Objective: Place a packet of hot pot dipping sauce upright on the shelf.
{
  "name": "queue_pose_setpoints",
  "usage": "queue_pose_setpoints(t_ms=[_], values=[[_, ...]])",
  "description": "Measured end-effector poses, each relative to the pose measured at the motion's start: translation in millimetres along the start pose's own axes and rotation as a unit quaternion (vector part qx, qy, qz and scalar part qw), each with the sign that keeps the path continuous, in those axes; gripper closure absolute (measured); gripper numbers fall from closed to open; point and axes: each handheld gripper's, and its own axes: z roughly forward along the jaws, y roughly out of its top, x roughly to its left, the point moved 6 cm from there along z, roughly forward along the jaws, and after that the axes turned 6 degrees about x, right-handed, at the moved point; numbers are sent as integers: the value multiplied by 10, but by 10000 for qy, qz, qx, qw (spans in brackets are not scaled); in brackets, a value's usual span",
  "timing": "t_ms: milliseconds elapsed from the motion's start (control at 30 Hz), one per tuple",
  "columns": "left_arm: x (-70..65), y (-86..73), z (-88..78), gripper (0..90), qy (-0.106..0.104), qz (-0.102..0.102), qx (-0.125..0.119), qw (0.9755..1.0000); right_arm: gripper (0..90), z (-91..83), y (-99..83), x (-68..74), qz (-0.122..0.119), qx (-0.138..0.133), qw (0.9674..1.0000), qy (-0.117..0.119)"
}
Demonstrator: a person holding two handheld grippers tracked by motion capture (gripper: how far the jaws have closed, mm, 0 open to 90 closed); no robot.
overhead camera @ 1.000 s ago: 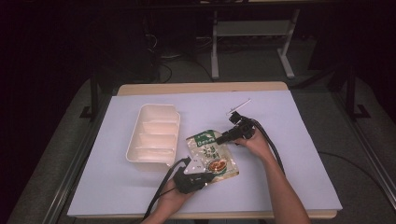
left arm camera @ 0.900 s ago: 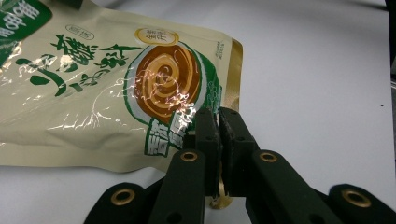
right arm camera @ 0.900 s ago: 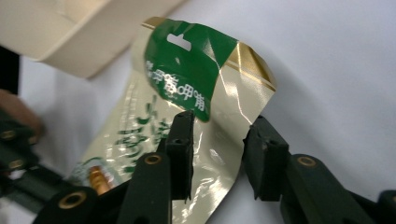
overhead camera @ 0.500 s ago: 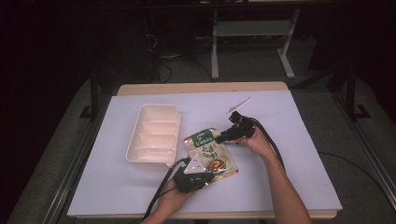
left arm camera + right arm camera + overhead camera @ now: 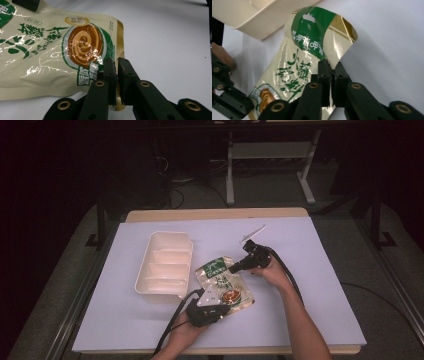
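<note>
— Two grips on one pouch, as I read it. The left gripper has its jaws pressed together on the bottom edge of the sauce pouch, near the corner under the brown bowl picture. The right gripper has just been closing, and its jaws now pinch the side edge below the green header.

— Where does the pouch lie from there?

— Flat on the lilac table cover, just beside the cream divided tray, which sits on its left in the high view. Its long axis runs from the left gripper at the near end up and away to the green header at the far end. The right gripper comes in from the right, across that axis.

— So what does the next move turn on?

— My guess is that both hands hold opposite ends, so any lift or tear must work along that line. The left hand is nearer the person; the tray is closer to it too.
</note>
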Motion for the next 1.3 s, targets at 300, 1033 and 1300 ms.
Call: queue_pose_setpoints(t_ms=[300,1033,1300], values=[[-27,27,-89,725,2,32,-135,9999,900,-219,-19,188,-149,-5,9998,-138],[-61,126,-423,315,158,-375,-1154,9925,900,-884,-290,894,-926,-806,9917,-389],[-9,113,-402,257,325,-559,-1145,9913,900,-979,-557,1019,-993,-1049,9884,-462]])
